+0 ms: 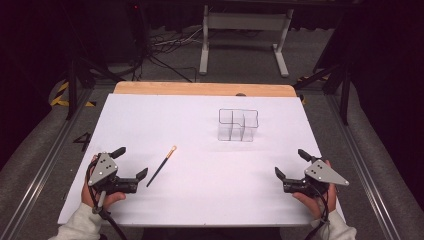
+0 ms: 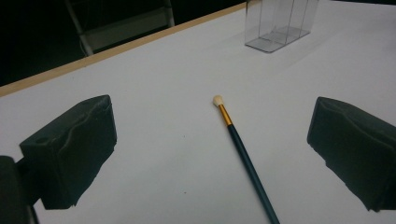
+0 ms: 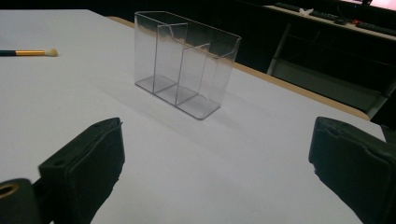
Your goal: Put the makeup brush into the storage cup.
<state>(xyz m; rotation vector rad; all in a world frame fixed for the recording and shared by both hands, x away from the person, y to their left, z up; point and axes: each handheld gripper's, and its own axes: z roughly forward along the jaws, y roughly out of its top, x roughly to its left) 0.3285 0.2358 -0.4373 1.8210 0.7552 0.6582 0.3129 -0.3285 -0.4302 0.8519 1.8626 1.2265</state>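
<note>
Now left gripper point(image 1: 133, 162) spread wide, empty, just left of brush point(image 1: 161, 166); right gripper point(image 1: 290, 163) likewise wide, empty, well right of brush; clear holder point(image 1: 238, 124) beyond brush.

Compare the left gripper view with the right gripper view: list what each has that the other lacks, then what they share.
Left gripper view alone: the brush's dark handle running down between its open jaws, with nothing gripped, and the whole length of the gold band below the tip.

Right gripper view alone: the clear plastic organizer in full, upright with its inner dividers visible, and a dark shelf with clutter behind the table.

Both: the white table sheet, its wooden edge, the brush's pale tip, the organizer at least in part, and a pair of open black jaws at the bottom.
</note>
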